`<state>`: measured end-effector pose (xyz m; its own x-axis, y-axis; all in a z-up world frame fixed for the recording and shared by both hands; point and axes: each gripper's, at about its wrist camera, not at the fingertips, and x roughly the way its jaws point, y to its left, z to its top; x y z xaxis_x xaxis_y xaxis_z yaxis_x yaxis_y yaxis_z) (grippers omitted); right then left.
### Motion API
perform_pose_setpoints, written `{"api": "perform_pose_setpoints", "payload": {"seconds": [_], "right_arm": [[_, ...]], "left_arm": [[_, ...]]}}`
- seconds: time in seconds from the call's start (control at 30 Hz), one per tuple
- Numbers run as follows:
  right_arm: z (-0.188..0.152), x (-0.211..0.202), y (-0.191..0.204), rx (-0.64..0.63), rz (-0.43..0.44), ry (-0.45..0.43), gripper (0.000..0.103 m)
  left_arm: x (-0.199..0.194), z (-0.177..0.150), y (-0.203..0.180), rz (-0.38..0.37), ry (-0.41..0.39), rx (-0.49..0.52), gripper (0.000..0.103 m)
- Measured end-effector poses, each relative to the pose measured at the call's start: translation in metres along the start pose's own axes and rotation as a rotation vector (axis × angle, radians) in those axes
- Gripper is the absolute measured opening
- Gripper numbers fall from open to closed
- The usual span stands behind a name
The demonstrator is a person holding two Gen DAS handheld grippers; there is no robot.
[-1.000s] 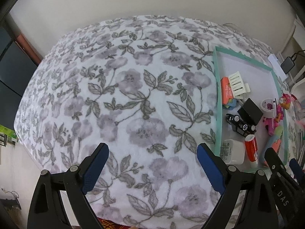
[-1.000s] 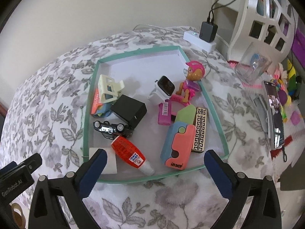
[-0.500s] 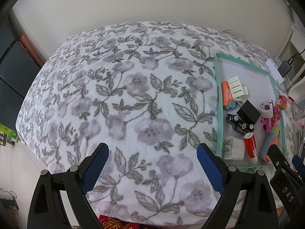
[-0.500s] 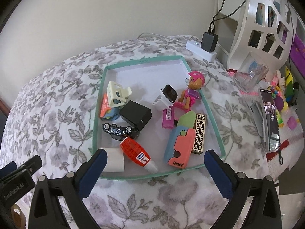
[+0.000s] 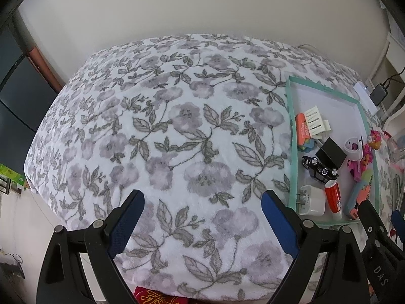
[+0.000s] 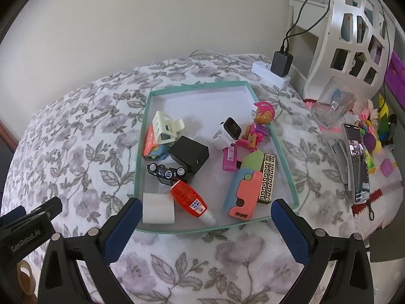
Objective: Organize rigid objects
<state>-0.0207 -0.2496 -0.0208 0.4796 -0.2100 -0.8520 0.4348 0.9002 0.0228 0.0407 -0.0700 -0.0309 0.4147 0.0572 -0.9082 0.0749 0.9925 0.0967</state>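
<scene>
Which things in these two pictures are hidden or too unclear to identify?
- Orange packet, right wrist view: mostly covered by the cream clip; print too small to read.
- Phone screen, right wrist view: too small and skewed.
- White charger, right wrist view: prongs hidden; near corner behind the right gripper.
- Right gripper, left wrist view: cut off by the frame edge.

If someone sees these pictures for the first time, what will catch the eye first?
Probably the teal-rimmed tray on the flowered blanket, crowded with small things: a pink-helmeted toy dog at its far right edge and a red glue bottle near the front. Both the left gripper and right gripper are open and hold nothing.
</scene>
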Motion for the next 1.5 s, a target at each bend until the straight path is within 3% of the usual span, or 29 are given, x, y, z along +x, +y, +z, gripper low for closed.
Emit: {"api": "perform_pose_setpoints", "payload": {"seconds": [1.5], "right_arm": [[-0.0011, 0.0096, 0.0009, -0.024, -0.023, 0.014, 0.103]], "left_arm": [[0.0057, 0.0005, 0.0049, 0.016, 0.031, -0.041, 0.094]]}}
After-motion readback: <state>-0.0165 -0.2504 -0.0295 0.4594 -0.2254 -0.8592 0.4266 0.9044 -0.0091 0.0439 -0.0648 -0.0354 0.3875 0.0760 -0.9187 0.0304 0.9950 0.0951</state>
